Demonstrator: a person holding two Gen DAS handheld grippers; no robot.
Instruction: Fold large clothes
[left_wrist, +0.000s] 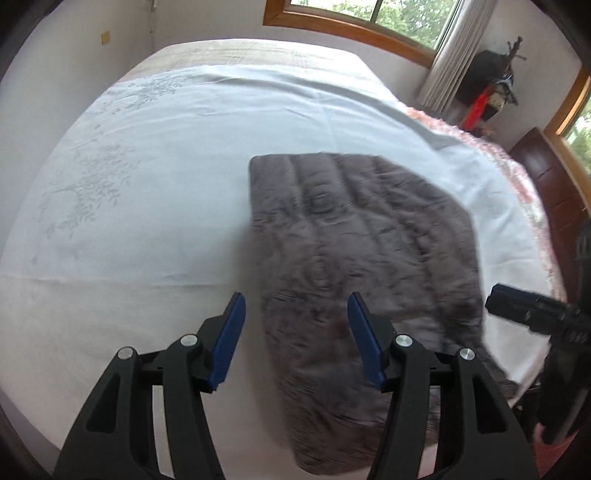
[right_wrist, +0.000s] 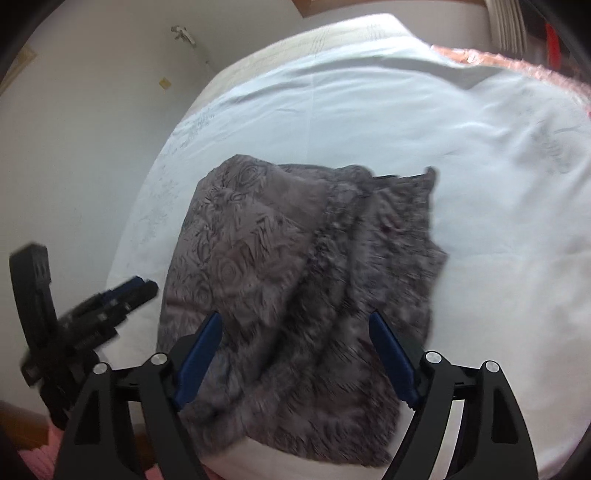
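Observation:
A grey plush garment with a rose pattern (left_wrist: 362, 258) lies folded on the bed's pale sheet (left_wrist: 166, 166), near its front edge. My left gripper (left_wrist: 295, 306) is open and empty, held above the garment's left edge. It also shows in the right wrist view (right_wrist: 142, 286), left of the garment (right_wrist: 295, 277). My right gripper (right_wrist: 295, 325) is open and empty above the garment's near part, where a folded layer overlaps another. It appears at the right in the left wrist view (left_wrist: 495, 295).
The bed fills both views, with a pink frilled cover (left_wrist: 517, 173) at its right side. A wall (right_wrist: 74, 147) runs along the left. Windows, a curtain (left_wrist: 450, 55) and dark bags (left_wrist: 491, 81) stand at the back right, beside a wooden headboard (left_wrist: 554, 192).

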